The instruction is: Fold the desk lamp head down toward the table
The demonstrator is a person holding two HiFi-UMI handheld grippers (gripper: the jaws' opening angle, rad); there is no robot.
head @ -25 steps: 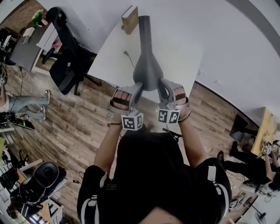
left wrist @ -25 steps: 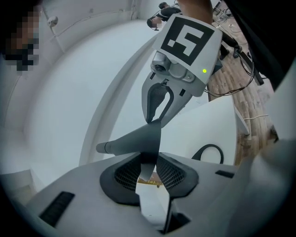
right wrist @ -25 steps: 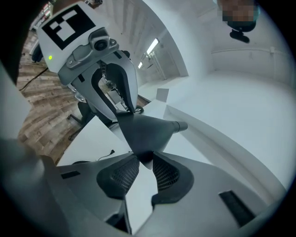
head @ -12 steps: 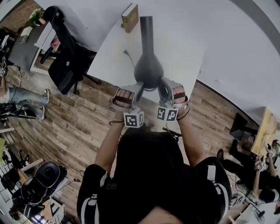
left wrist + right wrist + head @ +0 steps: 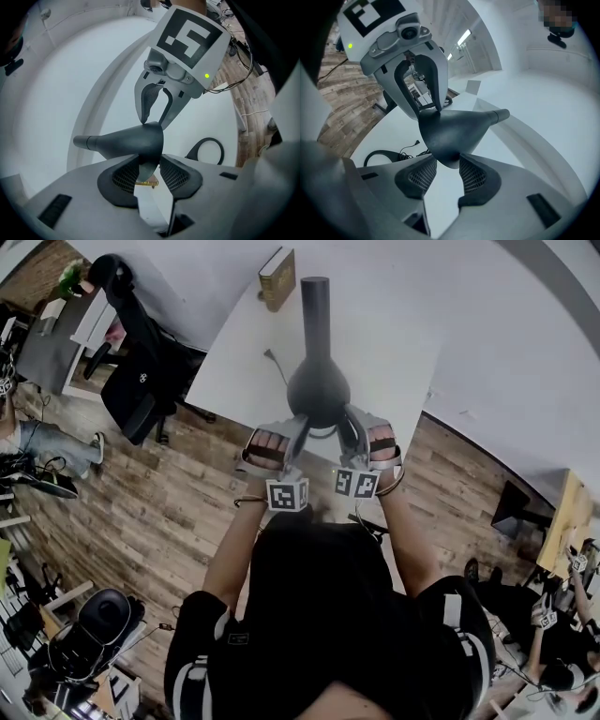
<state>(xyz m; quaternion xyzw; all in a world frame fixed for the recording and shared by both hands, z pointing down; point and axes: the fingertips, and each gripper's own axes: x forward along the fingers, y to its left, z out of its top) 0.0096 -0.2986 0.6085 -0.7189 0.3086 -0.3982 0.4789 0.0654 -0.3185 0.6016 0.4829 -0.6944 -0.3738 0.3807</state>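
The dark grey cone-shaped lamp head (image 5: 317,385) hangs over the white table (image 5: 394,343), its neck running away toward the far edge. My left gripper (image 5: 300,427) and right gripper (image 5: 347,425) straddle its wide rim from opposite sides. In the left gripper view the rim of the lamp head (image 5: 136,140) dips between the mesh pads (image 5: 125,176), and the jaws are opening. In the right gripper view the rim of the lamp head (image 5: 450,133) sits between the pads (image 5: 474,177) of jaws that are also opening. Neither pair visibly presses on it.
A brown book (image 5: 277,277) stands at the table's far left corner. A loose cable end (image 5: 274,362) lies left of the lamp. A black ring with a cord (image 5: 382,157) rests on the table under the lamp. An office chair (image 5: 131,362) stands left of the table on the wood floor.
The lamp head has tipped lower and both grippers have sunk a little with it. The neck now looks more upright in the head view.
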